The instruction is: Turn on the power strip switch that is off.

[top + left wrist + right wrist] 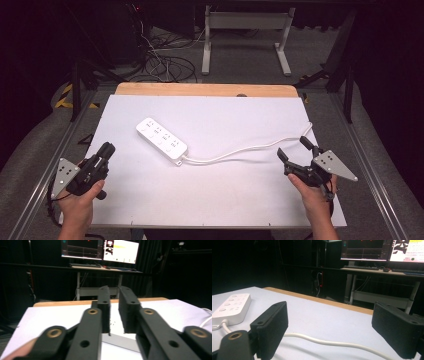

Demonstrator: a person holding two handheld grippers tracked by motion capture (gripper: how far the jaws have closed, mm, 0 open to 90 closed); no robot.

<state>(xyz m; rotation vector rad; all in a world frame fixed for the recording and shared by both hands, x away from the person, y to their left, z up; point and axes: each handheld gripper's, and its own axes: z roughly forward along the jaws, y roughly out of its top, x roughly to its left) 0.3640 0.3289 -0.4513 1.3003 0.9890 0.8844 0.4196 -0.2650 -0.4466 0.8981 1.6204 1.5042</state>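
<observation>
White table (150,200); power strip (161,140) (unlabelled)

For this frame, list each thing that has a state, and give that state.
Power strip: flat on the white table, sockets up, nothing plugged in.
Its white cable: loose, trailing to the table's right edge.
Left tongs: nearly shut, nothing between.
Right tongs: open, empty, near the cable.
</observation>
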